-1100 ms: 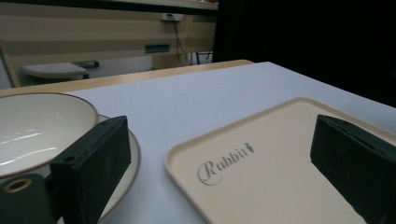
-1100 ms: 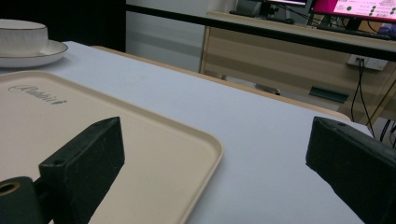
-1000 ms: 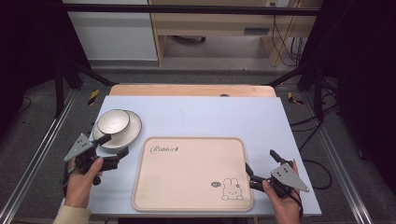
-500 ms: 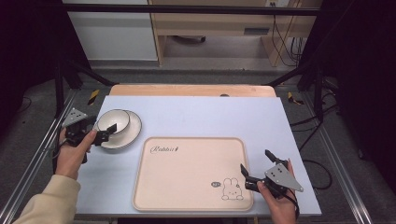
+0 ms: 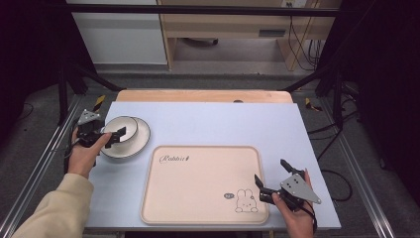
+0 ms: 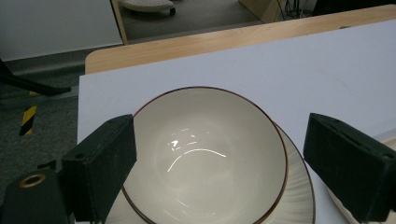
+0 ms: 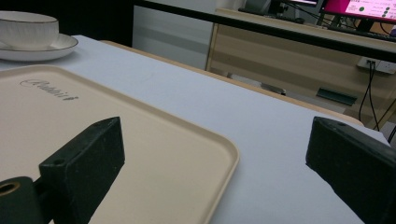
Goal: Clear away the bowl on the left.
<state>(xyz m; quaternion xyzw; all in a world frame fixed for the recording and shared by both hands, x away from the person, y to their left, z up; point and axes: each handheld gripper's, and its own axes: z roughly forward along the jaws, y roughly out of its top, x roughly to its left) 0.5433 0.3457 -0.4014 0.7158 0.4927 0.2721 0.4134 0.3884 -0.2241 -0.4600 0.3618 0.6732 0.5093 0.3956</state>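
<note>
Two jaws, left gripper: wide open, holding nothing, one on each side of the bowl.
Bowl: sits in the plate, just left of the tray, by its far left corner.
Handling: looks like glazed ceramic, so stiff, smooth, probably slippery and fragile; not heavy.
Hold: best on the rim, one jaw inside and one outside.
Right gripper: open, empty, over the tray's near right corner.

Cream, dark-rimmed bowl upright on apparently ribbed saucer, table's left.
</note>
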